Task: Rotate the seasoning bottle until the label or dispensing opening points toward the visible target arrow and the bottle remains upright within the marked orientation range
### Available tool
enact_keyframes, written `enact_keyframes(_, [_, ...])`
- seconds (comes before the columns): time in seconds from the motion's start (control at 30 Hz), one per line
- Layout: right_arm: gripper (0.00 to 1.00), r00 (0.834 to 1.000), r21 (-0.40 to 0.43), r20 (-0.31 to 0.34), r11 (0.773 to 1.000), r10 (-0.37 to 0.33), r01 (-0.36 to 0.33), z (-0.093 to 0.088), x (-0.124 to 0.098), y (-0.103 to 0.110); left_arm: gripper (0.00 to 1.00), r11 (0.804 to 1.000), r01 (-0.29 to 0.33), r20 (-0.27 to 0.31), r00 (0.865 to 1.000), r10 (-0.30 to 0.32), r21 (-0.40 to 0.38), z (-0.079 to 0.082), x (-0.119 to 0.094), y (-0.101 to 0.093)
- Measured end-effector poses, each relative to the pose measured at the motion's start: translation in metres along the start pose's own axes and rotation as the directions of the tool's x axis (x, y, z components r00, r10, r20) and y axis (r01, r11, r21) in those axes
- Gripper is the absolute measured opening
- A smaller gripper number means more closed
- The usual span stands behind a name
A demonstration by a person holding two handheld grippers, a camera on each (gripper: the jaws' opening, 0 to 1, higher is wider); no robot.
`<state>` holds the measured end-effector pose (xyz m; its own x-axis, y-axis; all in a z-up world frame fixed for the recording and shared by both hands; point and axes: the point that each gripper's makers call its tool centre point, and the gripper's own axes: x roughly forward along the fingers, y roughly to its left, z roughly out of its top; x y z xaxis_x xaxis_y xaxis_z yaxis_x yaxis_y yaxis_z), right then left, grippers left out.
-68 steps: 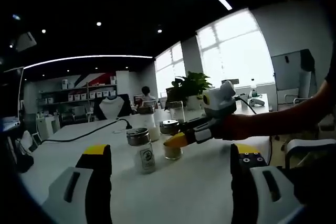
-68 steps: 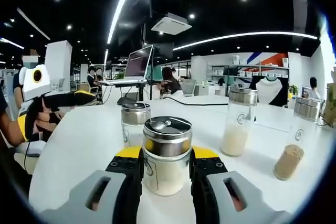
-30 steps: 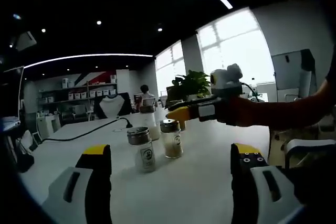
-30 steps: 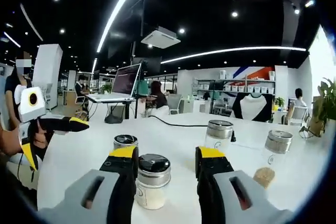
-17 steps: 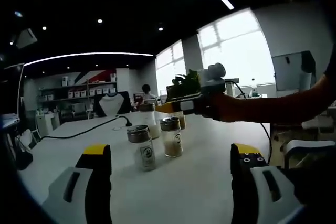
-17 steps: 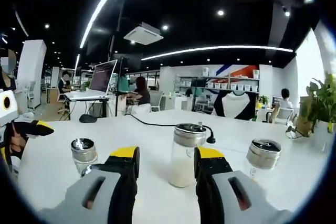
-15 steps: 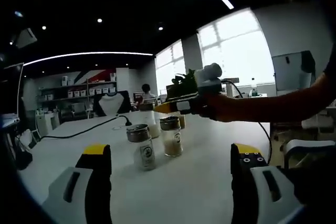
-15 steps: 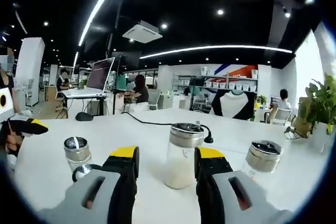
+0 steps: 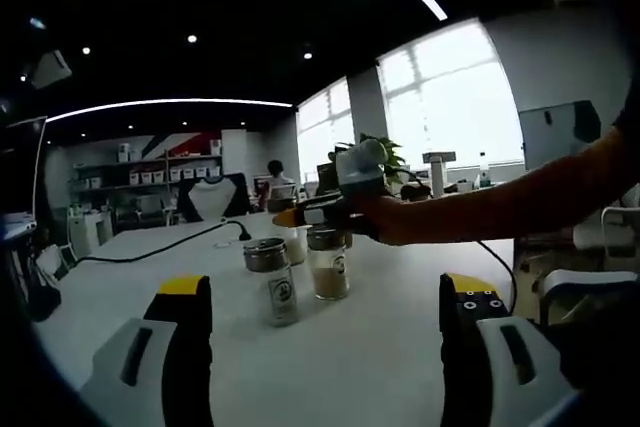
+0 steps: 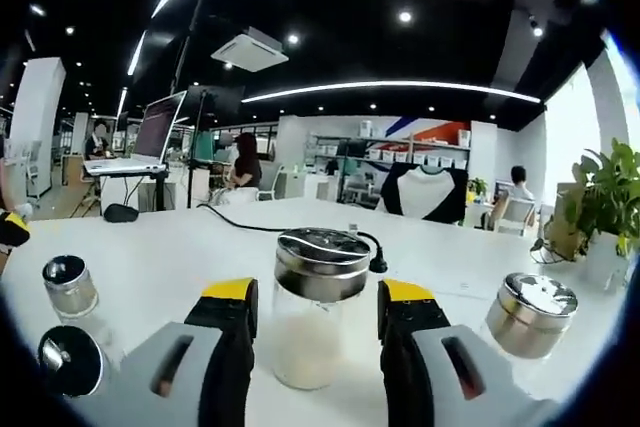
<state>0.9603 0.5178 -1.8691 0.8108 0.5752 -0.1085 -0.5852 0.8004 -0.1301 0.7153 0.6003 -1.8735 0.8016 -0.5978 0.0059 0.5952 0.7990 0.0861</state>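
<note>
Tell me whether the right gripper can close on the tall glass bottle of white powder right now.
Probably yes: the right gripper is open, and the tall glass bottle with the metal lid stands upright between its yellow-tipped jaws, nothing blocking.

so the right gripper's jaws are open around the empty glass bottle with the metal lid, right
Not empty: the right gripper view shows the glass bottle holds white seasoning in its lower part. The right gripper does have its jaws open, one on either side of the bottle.
</note>
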Motion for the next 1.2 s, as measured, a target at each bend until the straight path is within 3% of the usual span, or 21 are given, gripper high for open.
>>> enact_keyframes(0.17, [0.45, 1.0, -0.028, -0.01, 0.999, -0.022, 0.022, -0.003, 0.008, -0.006, 0.99, 1.0, 0.003, -0.004, 1.0, -0.003, -0.002, -0.001, 0.001, -0.001])
enact_keyframes(0.6, [0.38, 1.0, 0.048, 0.003, 0.999, 0.014, -0.014, -0.001, 0.01, -0.002, 0.99, 1.0, 0.006, -0.009, 1.0, -0.006, -0.005, -0.002, 0.002, -0.002])
enact_keyframes(0.7, [0.38, 1.0, 0.038, 0.007, 0.999, 0.029, -0.03, 0.001, 0.005, -0.001, 0.99, 1.0, 0.008, -0.007, 1.0, -0.008, -0.007, -0.002, 0.003, -0.002])
enact_keyframes(0.77, [0.37, 0.999, 0.08, 0.015, 0.995, 0.053, -0.054, 0.003, -0.004, 0.001, 0.99, 1.0, 0.007, -0.004, 1.0, -0.007, -0.007, -0.001, 0.003, -0.002])
enact_keyframes(0.9, [0.37, 0.997, 0.059, 0.049, 0.996, 0.061, -0.064, 0.011, -0.019, 0.004, 0.99, 1.0, 0.007, 0.001, 1.0, -0.007, -0.015, -0.001, 0.003, -0.001])
enact_keyframes(1.2, [0.37, 0.997, 0.054, 0.055, 0.997, 0.05, -0.053, 0.019, -0.044, 0.001, 0.99, 1.0, 0.014, 0.001, 1.0, -0.014, -0.013, -0.001, 0.004, -0.006])
